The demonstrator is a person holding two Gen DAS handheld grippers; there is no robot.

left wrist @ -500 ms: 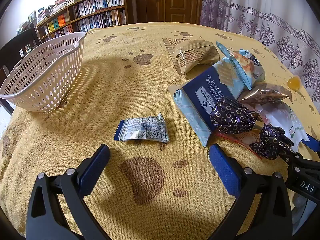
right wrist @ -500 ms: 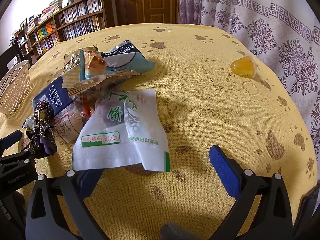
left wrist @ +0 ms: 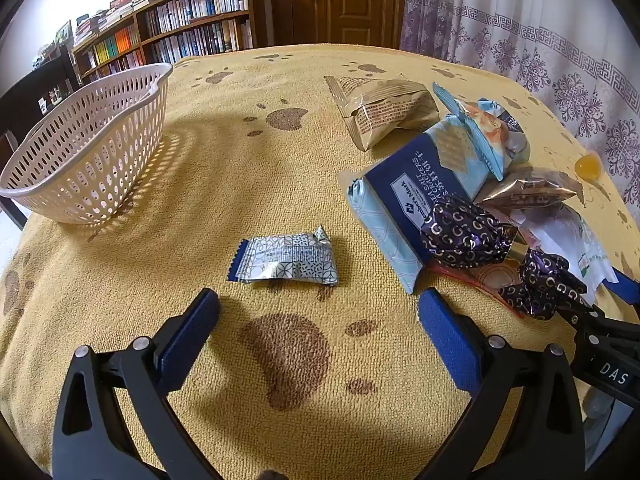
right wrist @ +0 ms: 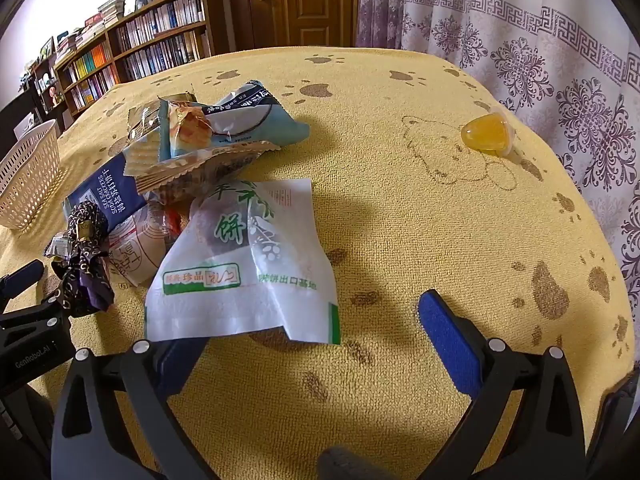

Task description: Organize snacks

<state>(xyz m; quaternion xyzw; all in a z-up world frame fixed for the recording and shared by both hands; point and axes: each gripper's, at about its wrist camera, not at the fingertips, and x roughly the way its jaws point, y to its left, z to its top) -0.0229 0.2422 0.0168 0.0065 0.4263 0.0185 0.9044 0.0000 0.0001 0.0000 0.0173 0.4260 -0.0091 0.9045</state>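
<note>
A small silver and blue snack packet [left wrist: 285, 258] lies alone on the yellow cloth, just ahead of my open left gripper [left wrist: 319, 308]. A white perforated basket [left wrist: 90, 148] stands at the far left. To the right lies a heap of snacks: a blue cracker pack [left wrist: 408, 196], a tan bag [left wrist: 384, 114] and dark purple wrapped sweets [left wrist: 466, 236]. In the right wrist view my right gripper [right wrist: 312, 320] is open, its left finger under the near edge of a white pastry bag with green print [right wrist: 248, 264]. An orange jelly cup [right wrist: 486, 134] sits apart at the far right.
The table is covered with a yellow paw-print cloth [left wrist: 280, 160]. A bookshelf [left wrist: 180, 32], a wooden door [left wrist: 340, 0] and a patterned curtain [right wrist: 540, 40] stand behind. The other gripper's black body [right wrist: 28, 328] shows at the left edge of the right wrist view.
</note>
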